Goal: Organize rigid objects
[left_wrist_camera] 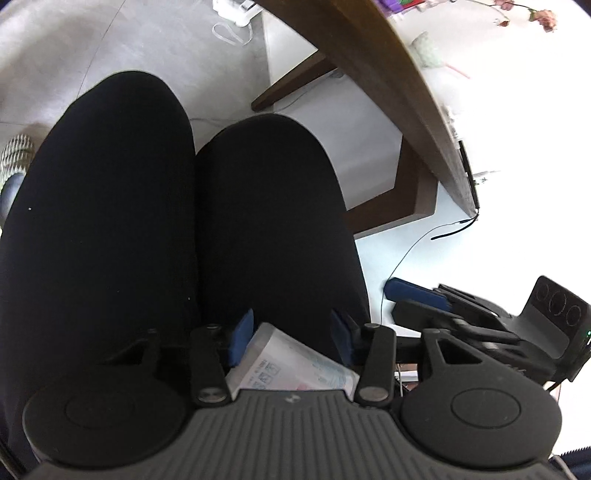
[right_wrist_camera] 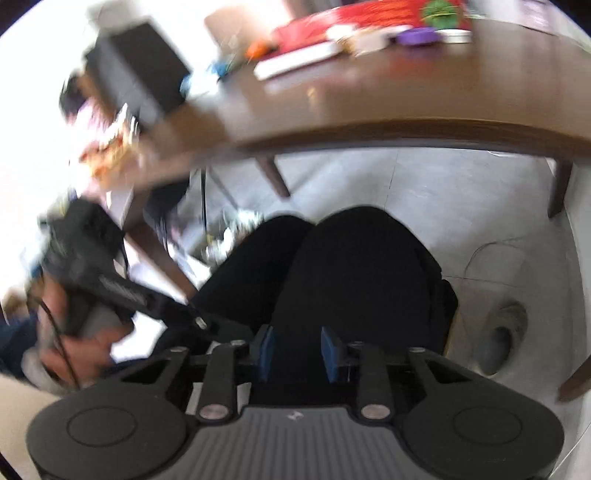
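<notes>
Grey floor tiles are filling the background, and a brown wooden table is curving across the top of both views. Down low, the person's black-clad legs are taking up most of the picture, and a patterned slipper is peeking in at the left edge of the left wrist view.

Now the left gripper is hanging over the lap, and it is carrying something: a pale, flat packet with printed labelling is sitting tilted between the blue pads. The left pad is pressing against it; the contact on the right side is hidden, so I am calling it clamped but not with full certainty.

Over to the right gripper: its blue pads are standing a little apart with nothing between them, only black trousers beyond. In the left wrist view this same tool is showing at the right, blue fingers pointing left.

Up on the table, a red box, a black box and smaller blurred items are lying cluttered.
</notes>
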Demonstrator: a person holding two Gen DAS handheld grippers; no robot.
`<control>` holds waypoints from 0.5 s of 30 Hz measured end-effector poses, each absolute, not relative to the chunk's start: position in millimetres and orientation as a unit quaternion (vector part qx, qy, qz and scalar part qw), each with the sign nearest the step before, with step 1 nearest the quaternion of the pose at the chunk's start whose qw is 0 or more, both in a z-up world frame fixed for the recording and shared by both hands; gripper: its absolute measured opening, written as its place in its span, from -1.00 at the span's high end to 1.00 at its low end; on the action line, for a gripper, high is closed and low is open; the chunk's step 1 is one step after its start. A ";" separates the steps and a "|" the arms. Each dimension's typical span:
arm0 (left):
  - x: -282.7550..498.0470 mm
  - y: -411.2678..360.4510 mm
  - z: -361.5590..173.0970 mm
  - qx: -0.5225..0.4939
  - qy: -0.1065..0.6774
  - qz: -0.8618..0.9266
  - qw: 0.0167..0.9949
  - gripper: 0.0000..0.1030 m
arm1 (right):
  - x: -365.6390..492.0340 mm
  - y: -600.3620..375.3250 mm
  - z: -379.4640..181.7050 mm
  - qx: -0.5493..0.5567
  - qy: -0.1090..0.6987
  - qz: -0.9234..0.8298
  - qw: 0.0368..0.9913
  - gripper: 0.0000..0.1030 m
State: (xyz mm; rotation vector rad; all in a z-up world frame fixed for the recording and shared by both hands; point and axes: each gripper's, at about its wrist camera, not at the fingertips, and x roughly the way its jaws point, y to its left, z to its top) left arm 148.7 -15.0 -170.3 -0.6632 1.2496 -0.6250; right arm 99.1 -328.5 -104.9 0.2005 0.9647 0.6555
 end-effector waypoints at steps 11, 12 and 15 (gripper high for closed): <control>120.4 24.3 -174.1 -0.233 0.539 -0.354 0.728 -0.14 | 79.0 -259.2 -132.1 0.067 0.518 0.357 0.774 0.06; 120.5 22.6 -180.6 -0.231 0.550 -0.346 0.724 -0.04 | 79.0 -259.2 -132.1 0.067 0.518 0.357 0.774 0.12; 117.8 23.3 -187.0 -0.247 0.539 -0.355 0.723 0.05 | 78.6 -263.1 -133.2 0.077 0.520 0.346 0.777 0.14</control>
